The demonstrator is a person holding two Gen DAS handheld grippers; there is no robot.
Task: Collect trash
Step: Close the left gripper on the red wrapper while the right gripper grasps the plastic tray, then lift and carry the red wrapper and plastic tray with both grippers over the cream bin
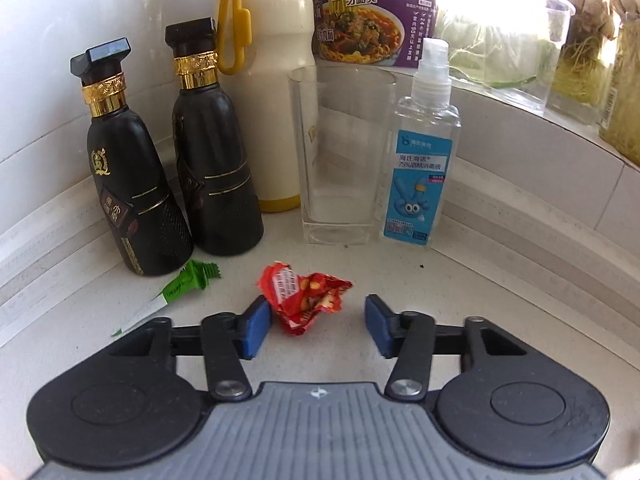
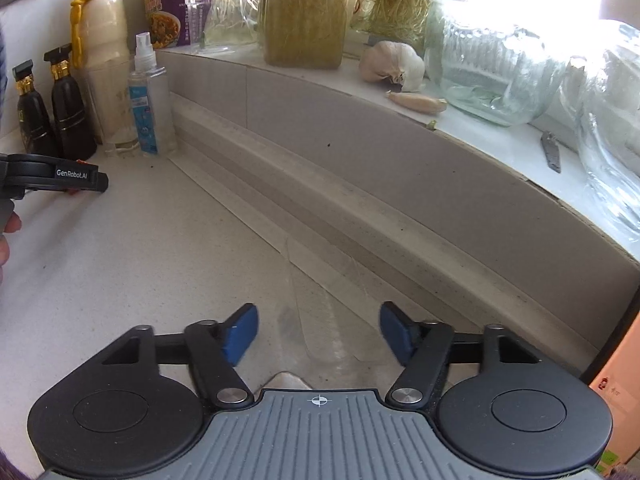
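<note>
A crumpled red snack wrapper [image 1: 308, 300] lies on the pale counter [image 1: 440, 280] between the blue pads of my left gripper [image 1: 316, 322]. It touches the left pad [image 1: 254, 330], while the right pad stands apart from it, so the gripper is open. A torn green and white wrapper [image 1: 182, 284] lies to the left by the dark bottles. In the right wrist view a clear piece of plastic film [image 2: 328, 304] lies flat on the counter between the pads of my right gripper [image 2: 318, 326], which is open and not pressing it.
Against the wall stand two dark bottles [image 1: 136, 184], a cream bottle [image 1: 272, 80], a drinking glass [image 1: 340, 152] and a spray bottle [image 1: 424, 160]. The raised ledge [image 2: 360, 152] carries a noodle cup [image 1: 372, 12], glass jars [image 2: 492, 68] and garlic [image 2: 392, 64]. A hand [image 2: 8, 232] shows at the left edge.
</note>
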